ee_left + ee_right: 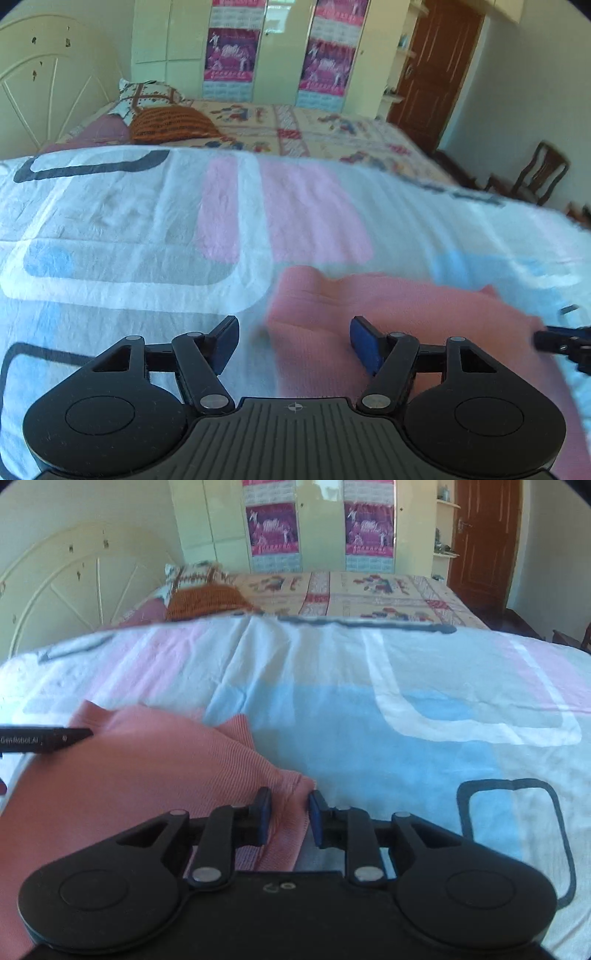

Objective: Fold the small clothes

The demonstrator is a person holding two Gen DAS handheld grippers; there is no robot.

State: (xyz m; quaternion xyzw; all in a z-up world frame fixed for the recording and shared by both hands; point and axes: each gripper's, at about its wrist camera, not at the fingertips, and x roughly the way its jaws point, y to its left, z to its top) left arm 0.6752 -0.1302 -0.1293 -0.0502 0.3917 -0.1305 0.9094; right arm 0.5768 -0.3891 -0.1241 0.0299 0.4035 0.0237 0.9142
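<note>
A pink ribbed garment (406, 306) (147, 768) lies on a white bedsheet (129, 221) (369, 720) printed with pink, blue and grey shapes. My left gripper (293, 339) is open over the garment's left edge, one finger above the sheet and the other above the pink cloth, nothing pinched. In the right wrist view its black tip (48, 738) shows at the left. My right gripper (290, 812) stands at the garment's right corner, jaws narrow with a fold of cloth between the blue pads (263, 812), not clearly squeezed. It also appears at the right edge (565, 343).
Beyond the sheet lie a patterned bedspread (314, 129), an orange pillow (170, 125) and a patterned pillow (144, 94) by the cream headboard (44, 81). A wardrobe with posters (229, 51), a brown door (436, 66) and a wooden chair (535, 177) stand behind.
</note>
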